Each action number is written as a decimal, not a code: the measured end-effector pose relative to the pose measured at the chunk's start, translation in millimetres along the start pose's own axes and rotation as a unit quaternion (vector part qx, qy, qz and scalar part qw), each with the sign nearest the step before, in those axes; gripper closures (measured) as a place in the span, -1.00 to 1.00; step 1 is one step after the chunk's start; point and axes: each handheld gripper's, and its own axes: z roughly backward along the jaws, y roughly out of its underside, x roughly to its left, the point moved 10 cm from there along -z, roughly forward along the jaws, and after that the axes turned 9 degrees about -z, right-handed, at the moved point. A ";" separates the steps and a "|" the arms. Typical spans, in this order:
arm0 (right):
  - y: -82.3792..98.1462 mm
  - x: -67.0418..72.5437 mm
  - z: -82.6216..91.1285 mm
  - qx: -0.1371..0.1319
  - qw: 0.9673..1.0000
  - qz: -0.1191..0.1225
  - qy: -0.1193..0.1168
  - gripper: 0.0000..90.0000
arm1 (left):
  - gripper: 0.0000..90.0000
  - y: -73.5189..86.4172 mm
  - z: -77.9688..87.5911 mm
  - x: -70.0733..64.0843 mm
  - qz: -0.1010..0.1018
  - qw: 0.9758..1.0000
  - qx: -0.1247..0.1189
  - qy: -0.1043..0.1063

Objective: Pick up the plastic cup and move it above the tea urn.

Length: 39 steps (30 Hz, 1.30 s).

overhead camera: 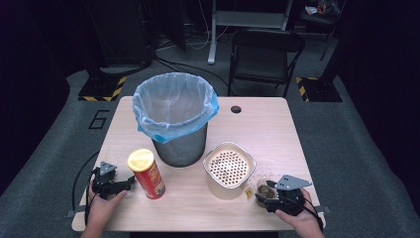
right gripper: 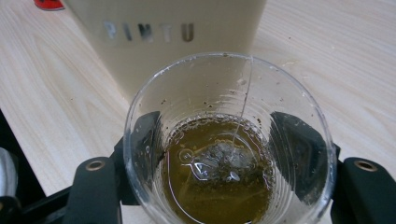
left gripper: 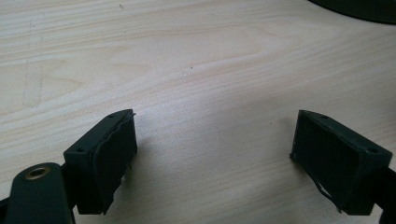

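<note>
Right hand-held gripper straddles the clear plastic cup of brown tea with a teabag, upright at the table's near-right edge; whether the pads press yet, can't tell. The beige perforated-top container stands just beyond-left; left hand-held gripper is released, well apart.

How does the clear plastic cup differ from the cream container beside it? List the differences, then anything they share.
The clear plastic cup is see-through and round; the cream container is opaque and squarish. The cup is open-topped, holding brown liquid and a tea bag; the container's top is a perforated strainer. The cup is the smaller and sits between the right hand-held gripper jaws; the container stands free. Both stand upright on the table.
</note>
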 end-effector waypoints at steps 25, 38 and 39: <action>-84.4 -63.3 6.2 -0.026 0.999 0.000 0.019 -0.21 | -0.70 0.0 0.0 -0.1 0.000 1.000 0.000 0.000; -105.3 -80.8 -20.0 -0.022 0.999 0.006 0.025 -0.21 | -0.70 -0.1 -0.1 0.0 0.000 1.000 0.000 0.000; -106.7 -82.0 -21.9 -0.022 0.999 0.009 0.026 -0.21 | -0.70 -0.1 -0.1 0.0 0.000 1.000 0.000 0.000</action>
